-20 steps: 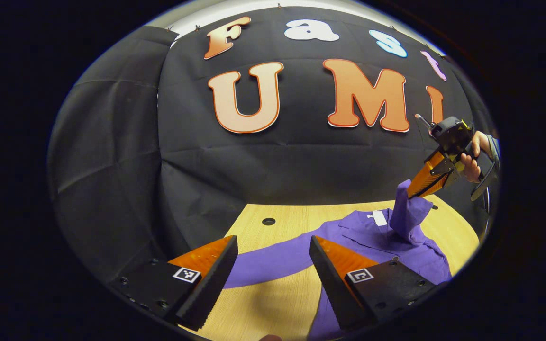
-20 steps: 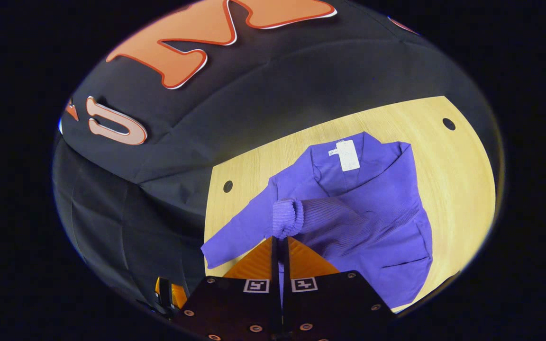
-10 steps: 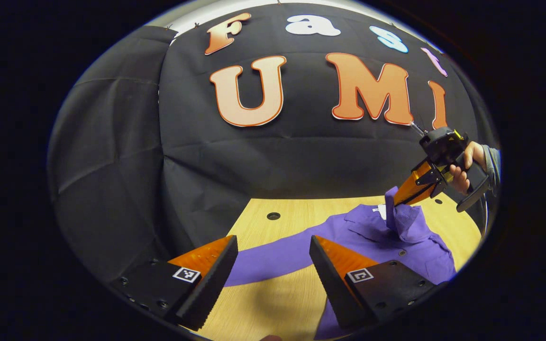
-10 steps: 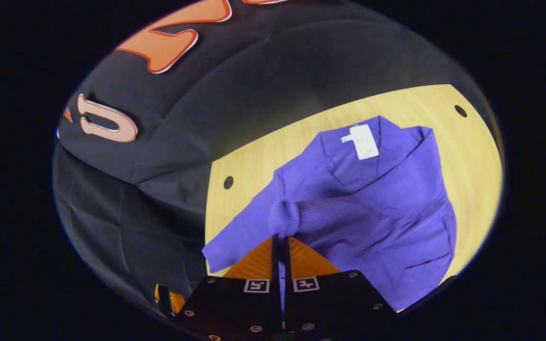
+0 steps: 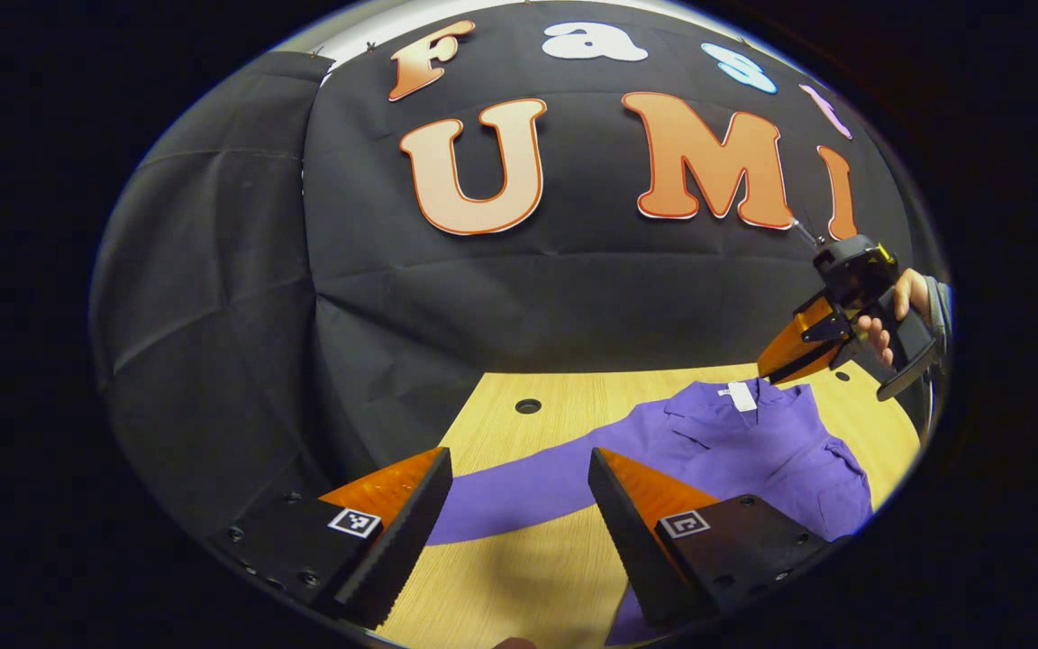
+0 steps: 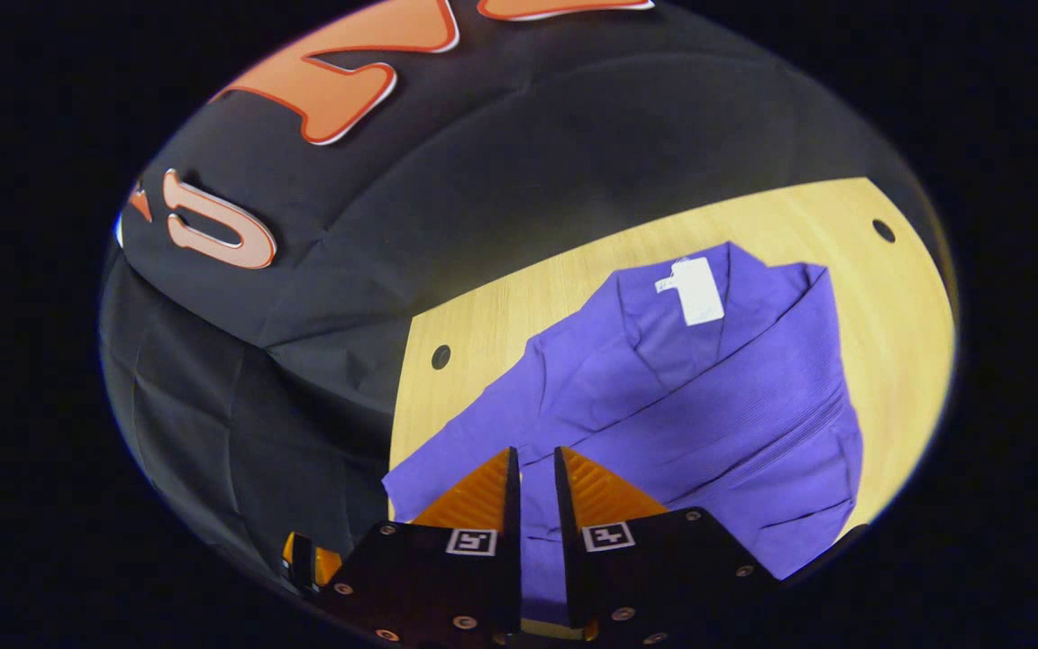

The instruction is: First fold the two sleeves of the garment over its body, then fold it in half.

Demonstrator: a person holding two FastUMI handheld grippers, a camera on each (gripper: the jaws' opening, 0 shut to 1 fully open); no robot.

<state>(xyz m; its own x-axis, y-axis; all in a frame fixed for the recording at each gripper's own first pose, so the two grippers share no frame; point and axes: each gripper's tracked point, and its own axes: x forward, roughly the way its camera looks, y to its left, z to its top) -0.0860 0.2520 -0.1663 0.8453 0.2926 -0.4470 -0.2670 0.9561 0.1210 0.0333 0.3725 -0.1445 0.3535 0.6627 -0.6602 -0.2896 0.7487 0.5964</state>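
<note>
Since a second ago, our right gripper [image 6: 533, 464] has let go of the sleeve [image 6: 708, 397] it held pinched and raised; that sleeve now lies flat across the body of the garment [image 6: 663, 406], and the fingers have parted to a narrow gap with purple cloth showing through it. Our left gripper [image 5: 519, 491] has stayed put, jaws wide apart and grasping nothing.

In the left gripper view, nearest us at 6 o'clock, the two fingers frame the other sleeve [image 5: 519, 491], which stretches out unfolded over the table [image 5: 564, 559] toward 8 o'clock. Its cuff is hidden behind the left finger. Farther off at 3 o'clock the right gripper [image 5: 776, 361] hangs just above the collar, held by a hand [image 5: 888, 315] partly cut off at the edge. The garment's lower hem is lost behind the right finger.

In the right gripper view the garment lies in the middle of the table [image 6: 888, 297], collar toward 1 o'clock with a white tag [image 6: 697, 290] inside it; we cannot read it. A small orange part at 7 o'clock is too cut off to make out. Two holes [image 6: 441, 357] mark the tabletop's far edge.
</note>
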